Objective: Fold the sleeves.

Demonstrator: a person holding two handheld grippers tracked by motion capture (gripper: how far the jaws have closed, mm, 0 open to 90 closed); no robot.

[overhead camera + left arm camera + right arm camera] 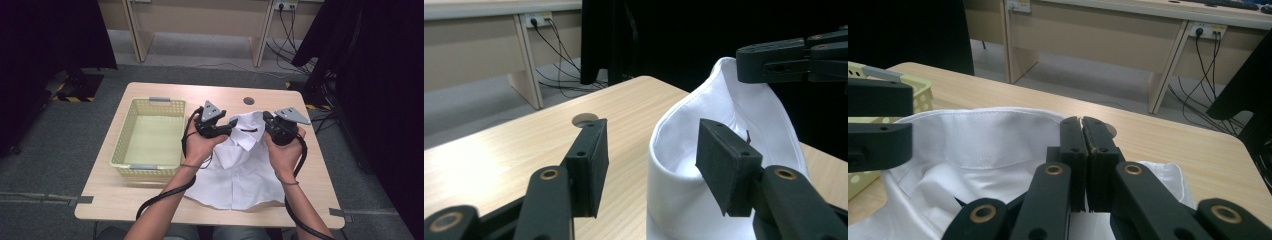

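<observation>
A white shirt [239, 172] is shown lying on the near right part of a wooden table [125, 197], its collar [246, 129] lifted at the far end. The left gripper [231, 125] is held at the collar's left side; in the left gripper view its jaws are seen parted, with one pad inside the collar [684, 150] and the other outside, neither pressing the cloth. The right gripper [266, 121] is held at the collar's right side; in the right gripper view its jaws are seen closed together at the collar's edge [973, 120], though whether cloth is pinched between them cannot be told. A yellow basket [150, 105] is placed left of the shirt.
</observation>
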